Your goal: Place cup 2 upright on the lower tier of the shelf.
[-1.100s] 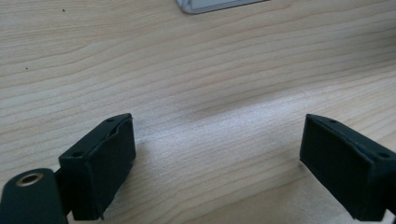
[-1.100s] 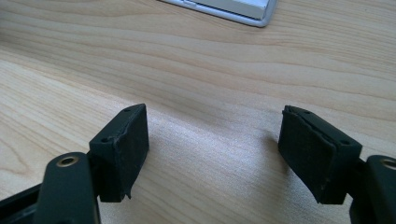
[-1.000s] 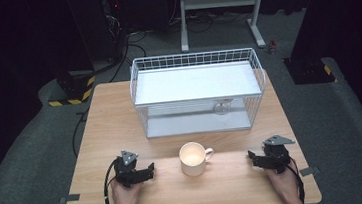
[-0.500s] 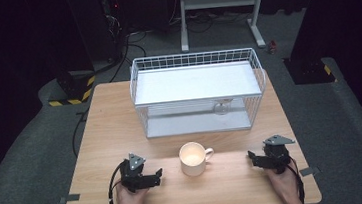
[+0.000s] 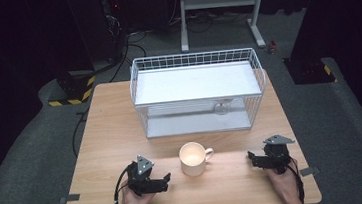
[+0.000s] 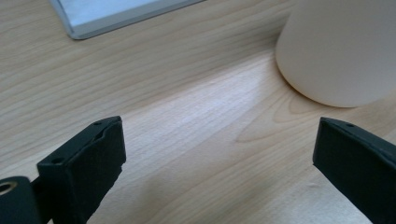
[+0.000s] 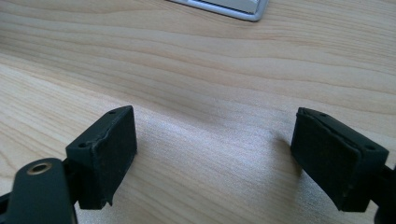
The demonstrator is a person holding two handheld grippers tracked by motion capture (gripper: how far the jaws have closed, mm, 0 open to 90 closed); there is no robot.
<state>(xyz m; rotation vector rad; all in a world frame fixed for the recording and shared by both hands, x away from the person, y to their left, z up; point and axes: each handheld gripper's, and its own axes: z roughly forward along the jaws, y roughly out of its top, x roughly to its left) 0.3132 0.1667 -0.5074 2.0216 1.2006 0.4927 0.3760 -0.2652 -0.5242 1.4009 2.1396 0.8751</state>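
Note:
A cream mug (image 5: 193, 157) stands upright near the table's front middle, its handle to the right. My left gripper (image 5: 164, 180) rests on the wood just left of the mug, pointing right at it. Its jaws have just been opening, and only bare table lies between them. In the left gripper view the mug (image 6: 341, 51) stands beyond the right jaw, apart from the left gripper (image 6: 219, 154). My right gripper (image 5: 251, 159) sits to the right of the mug, pointing left. Its jaws have also just been opening. The right gripper (image 7: 215, 149) has bare wood between its jaws.
A white wire rack (image 5: 198, 93) with a flat shelf stands on the far half of the wooden table (image 5: 112, 134). A clear glass (image 5: 221, 108) sits under the shelf at the right. The rack's base corner (image 6: 116, 14) lies ahead of the left gripper. Cables and stands are on the floor behind.
My left gripper has slid right, closer to the mug. Both grippers' jaws stand wider than before. The right hand has kept its place.

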